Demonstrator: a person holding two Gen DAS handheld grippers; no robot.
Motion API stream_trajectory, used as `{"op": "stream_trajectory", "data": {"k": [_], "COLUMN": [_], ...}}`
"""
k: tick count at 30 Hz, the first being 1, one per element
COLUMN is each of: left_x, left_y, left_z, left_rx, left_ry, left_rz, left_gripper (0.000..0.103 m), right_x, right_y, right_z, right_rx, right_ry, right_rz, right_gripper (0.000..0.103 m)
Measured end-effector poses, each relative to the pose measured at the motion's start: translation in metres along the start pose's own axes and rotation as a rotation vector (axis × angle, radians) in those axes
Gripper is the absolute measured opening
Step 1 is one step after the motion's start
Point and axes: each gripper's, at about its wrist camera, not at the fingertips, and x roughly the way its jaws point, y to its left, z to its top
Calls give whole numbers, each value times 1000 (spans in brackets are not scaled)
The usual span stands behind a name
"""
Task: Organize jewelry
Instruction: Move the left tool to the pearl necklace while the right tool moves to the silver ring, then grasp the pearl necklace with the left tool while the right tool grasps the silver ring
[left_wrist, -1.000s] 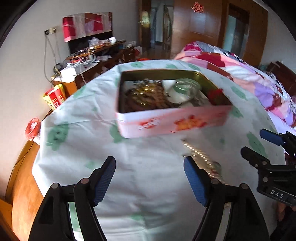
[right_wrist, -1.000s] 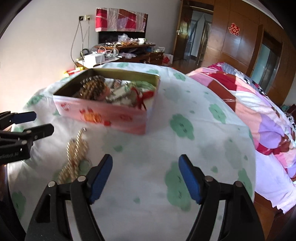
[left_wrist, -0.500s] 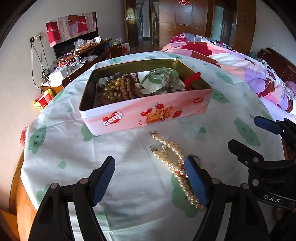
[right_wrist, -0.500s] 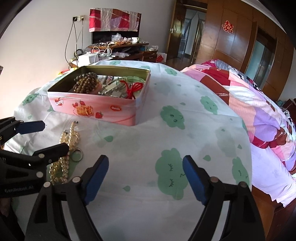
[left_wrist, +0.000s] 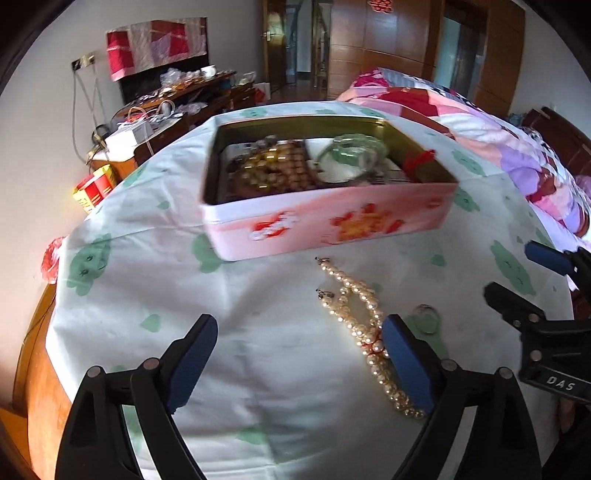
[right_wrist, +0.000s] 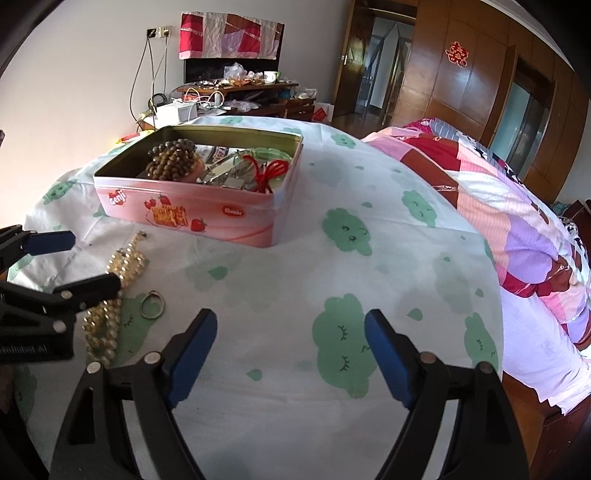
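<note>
A pink tin box (left_wrist: 328, 221) (right_wrist: 207, 216) stands open on the cloth-covered table, holding brown beads (right_wrist: 171, 158), a green bangle (left_wrist: 354, 151) and a red cord (right_wrist: 271, 173). A pearl necklace (left_wrist: 354, 314) (right_wrist: 122, 266) lies on the cloth in front of the box, with a small metal ring (left_wrist: 427, 318) (right_wrist: 152, 304) beside it. My left gripper (left_wrist: 299, 358) is open and empty, its right finger over the necklace's near end. My right gripper (right_wrist: 290, 354) is open and empty above bare cloth, right of the necklace.
The round table has a white cloth with green cloud prints (right_wrist: 343, 332). A bed with a pink patchwork quilt (right_wrist: 517, 206) lies to the right. A cluttered wooden desk (right_wrist: 236, 96) stands at the far wall. The table's wooden edge (left_wrist: 37, 369) shows at left.
The left gripper's view has swung and blurred; the box and necklace sit slightly farther right and ahead. The right gripper has shifted a little; both stay open and empty.
</note>
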Motion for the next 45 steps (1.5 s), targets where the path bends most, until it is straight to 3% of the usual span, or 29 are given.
{"op": "stream_trajectory", "data": {"k": [5,9,12,17,21,25,31,33,35,45], "left_x": [1,1,0,1,3,2,1,1,0,-6], "left_y": [27,38,37,31,33,31,23,21,21,26], "left_z": [1,2,0,-1,0,0,-2,-2,-1,2], "left_rx": [-52,-54,-44,-23,-23,-12,7,15,9,-13], "left_ry": [-15,-31,-36,-20,-22,-28,-32,-34,-31,-42], "left_rz": [41,75,69,-12,-5,5,13,4,-11,-45], "left_gripper": [92,92,90,63,55,48,40,33,19,6], "right_x": [0,0,0,10,19,18,13,13,13,8], "right_y": [2,8,20,40,55,55,58,59,60,55], "right_z": [2,7,14,22,16,12,9,11,12,13], "right_rx": [-10,-11,-32,-53,-94,-99,-114,-115,-119,-87], "right_ry": [-9,-13,-17,23,79,82,72,70,68,41], "right_rz": [4,60,96,185,216,233,242,252,267,281], "right_gripper": [84,84,77,65,53,52,39,34,22,22]}}
